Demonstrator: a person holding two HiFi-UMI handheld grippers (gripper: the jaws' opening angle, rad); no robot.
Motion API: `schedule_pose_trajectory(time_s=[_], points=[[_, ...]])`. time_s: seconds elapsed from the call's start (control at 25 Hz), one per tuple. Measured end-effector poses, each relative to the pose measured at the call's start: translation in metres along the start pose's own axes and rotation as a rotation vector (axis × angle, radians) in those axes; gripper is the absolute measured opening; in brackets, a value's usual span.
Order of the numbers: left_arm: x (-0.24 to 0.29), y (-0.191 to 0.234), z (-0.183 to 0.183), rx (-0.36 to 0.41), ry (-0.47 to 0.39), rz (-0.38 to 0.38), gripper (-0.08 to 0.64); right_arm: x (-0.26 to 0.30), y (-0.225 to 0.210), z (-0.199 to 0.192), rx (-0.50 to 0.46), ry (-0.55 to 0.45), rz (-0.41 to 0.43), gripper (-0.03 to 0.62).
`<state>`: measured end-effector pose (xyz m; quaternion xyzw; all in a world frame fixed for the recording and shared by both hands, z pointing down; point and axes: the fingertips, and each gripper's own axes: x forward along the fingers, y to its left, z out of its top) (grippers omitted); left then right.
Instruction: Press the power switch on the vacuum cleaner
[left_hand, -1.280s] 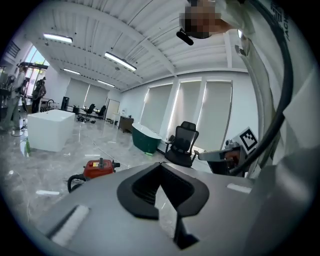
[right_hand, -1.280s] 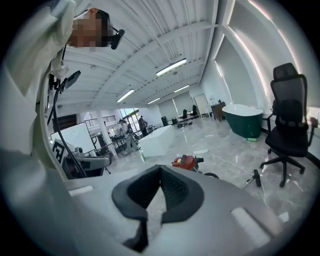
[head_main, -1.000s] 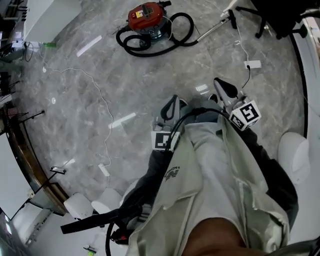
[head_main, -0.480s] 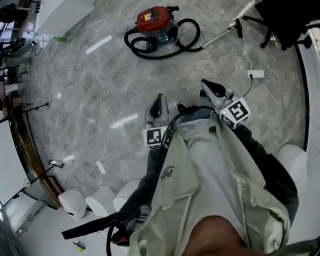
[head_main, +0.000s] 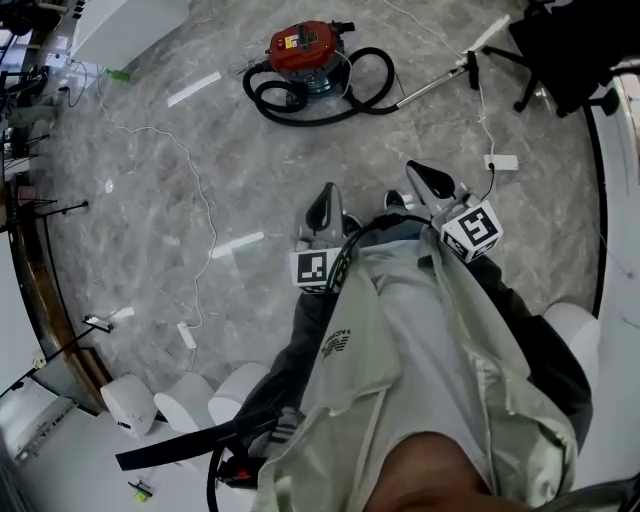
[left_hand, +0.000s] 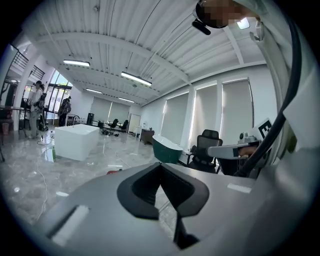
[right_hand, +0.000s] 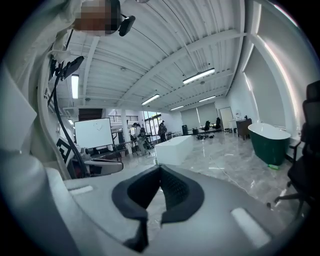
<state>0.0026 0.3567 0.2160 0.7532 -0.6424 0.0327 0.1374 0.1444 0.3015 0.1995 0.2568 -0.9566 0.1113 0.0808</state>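
Note:
The red vacuum cleaner (head_main: 300, 48) stands on the marble floor at the top of the head view, with its black hose (head_main: 350, 95) coiled round it and its wand (head_main: 440, 75) lying to the right. Both grippers are held in front of the person's body, far short of the vacuum. My left gripper (head_main: 325, 192) is shut with nothing between its jaws, and its tips (left_hand: 161, 165) meet in the left gripper view. My right gripper (head_main: 413, 170) is shut and empty too, its tips (right_hand: 161, 167) closed. A sliver of red, the vacuum (left_hand: 114, 171), shows past the left jaws.
A white cable (head_main: 195, 190) trails over the floor at the left. A power strip (head_main: 500, 161) lies at the right and a black office chair (head_main: 560, 40) stands beyond it. White tubs (head_main: 125, 403) sit at the lower left. A white bathtub (left_hand: 75, 141) and a green one (left_hand: 167, 148) stand further off.
The head view has shifted and the vacuum sits slightly lower in the frame. Both grippers have stayed shut, held in front of the body, drifting a little left.

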Motion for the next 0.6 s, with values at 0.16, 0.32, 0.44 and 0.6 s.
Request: schedule_pose_trajectory(time_s=[0.16, 0.32, 0.44, 0.6], points=[[0.001, -0.003, 0.001, 0.015, 0.012, 0.000, 0.000, -0.001, -0.002, 0.002, 0.006, -0.003, 0.001, 0.000], [-0.014, 0.016, -0.046, 0.026, 0.028, 0.004, 0.000, 0.002, 0.007, 0.002, 0.005, 0.008, 0.009, 0.000], [-0.014, 0.020, -0.076, 0.035, 0.031, 0.007, 0.000, 0.001, 0.006, -0.002, -0.005, 0.008, 0.015, 0.000], [0.002, 0.006, -0.048, 0.027, 0.039, -0.010, 0.000, 0.003, 0.000, -0.007, -0.025, 0.004, 0.016, 0.000]])
